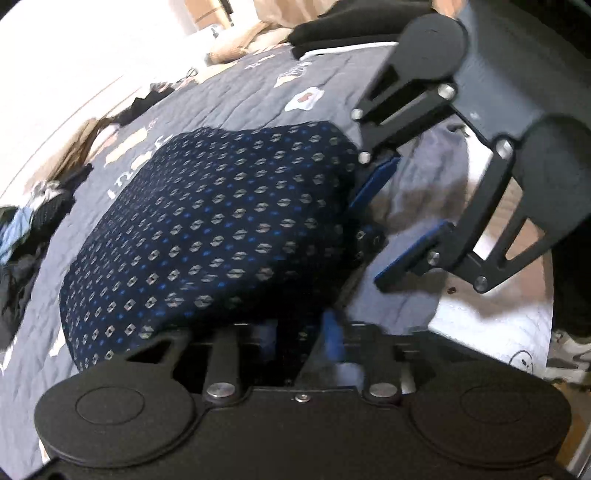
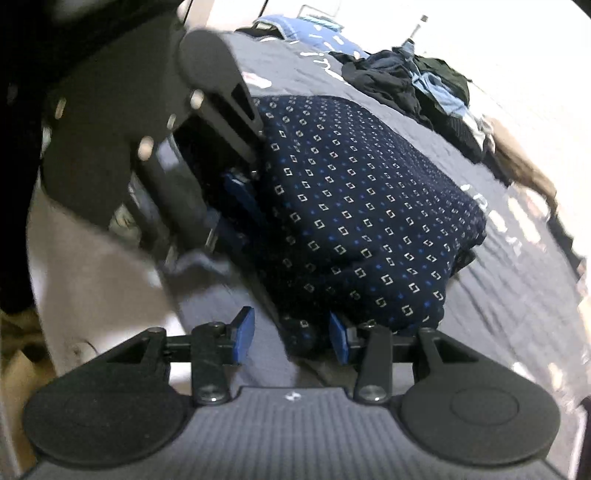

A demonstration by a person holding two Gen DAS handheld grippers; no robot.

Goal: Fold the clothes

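A folded navy garment (image 1: pixel 207 229) with small white and blue diamonds lies on the grey quilt (image 1: pixel 236 99); it also shows in the right wrist view (image 2: pixel 362 206). My right gripper (image 2: pixel 291 334) is open, its blue pads either side of the garment's near corner; in the left wrist view it (image 1: pixel 399 218) stands open at the garment's right edge. My left gripper (image 1: pixel 295 328) sits low at the garment's near edge, its fingers mostly hidden by cloth, one blue pad (image 1: pixel 334 332) showing. In the right wrist view it (image 2: pixel 236 195) is at the garment's left edge.
A heap of dark and light-blue clothes (image 2: pixel 417 81) lies on the quilt beyond the garment, seen also at the left (image 1: pixel 18 236). A black item (image 1: pixel 332 29) and beige cloth (image 1: pixel 236 44) lie at the far end. The bed edge and floor (image 1: pixel 517 221) are at right.
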